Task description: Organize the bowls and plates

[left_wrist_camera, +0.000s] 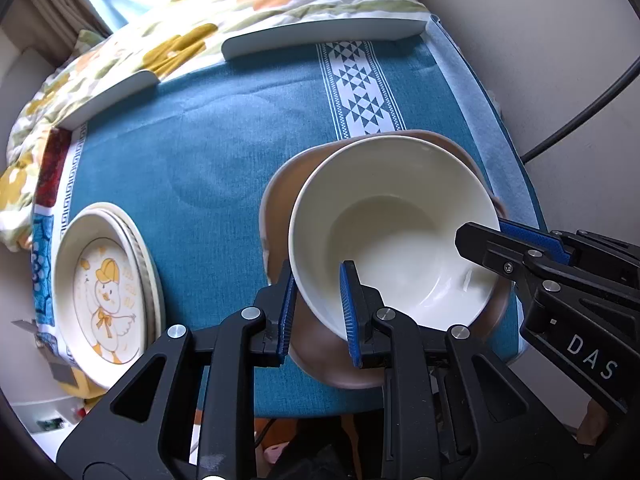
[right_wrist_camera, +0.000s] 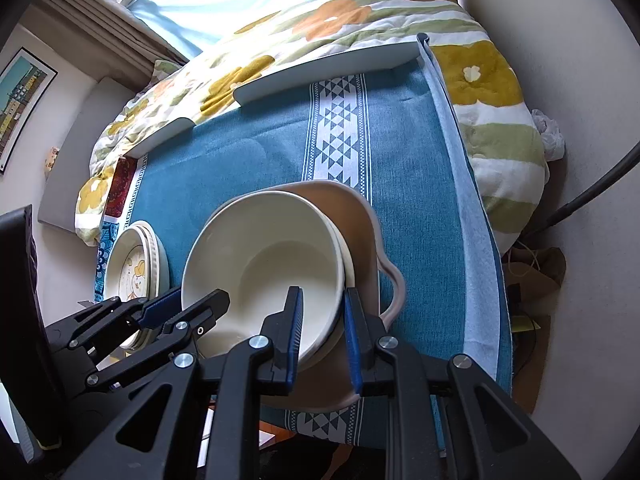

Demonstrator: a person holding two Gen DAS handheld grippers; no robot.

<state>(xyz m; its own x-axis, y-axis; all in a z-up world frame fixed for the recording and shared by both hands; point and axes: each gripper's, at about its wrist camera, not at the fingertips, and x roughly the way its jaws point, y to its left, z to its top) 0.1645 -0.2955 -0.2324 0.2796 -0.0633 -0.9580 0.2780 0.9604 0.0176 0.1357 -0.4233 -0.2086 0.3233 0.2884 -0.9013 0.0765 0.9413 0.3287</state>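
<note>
A cream bowl sits tilted inside a larger pinkish-brown bowl on the blue tablecloth. My left gripper straddles the cream bowl's near rim, one finger inside and one outside, with a gap at the outer pad. My right gripper straddles the opposite rim of the cream bowl the same way; a second cream rim shows under it. The brown bowl has a small handle. A stack of cream plates with a duck picture lies at the left; it also shows in the right wrist view.
The blue tablecloth has a white patterned stripe. Two white curved rails line the far table edge, with a flowered quilt behind. A wall and a dark cable are at the right.
</note>
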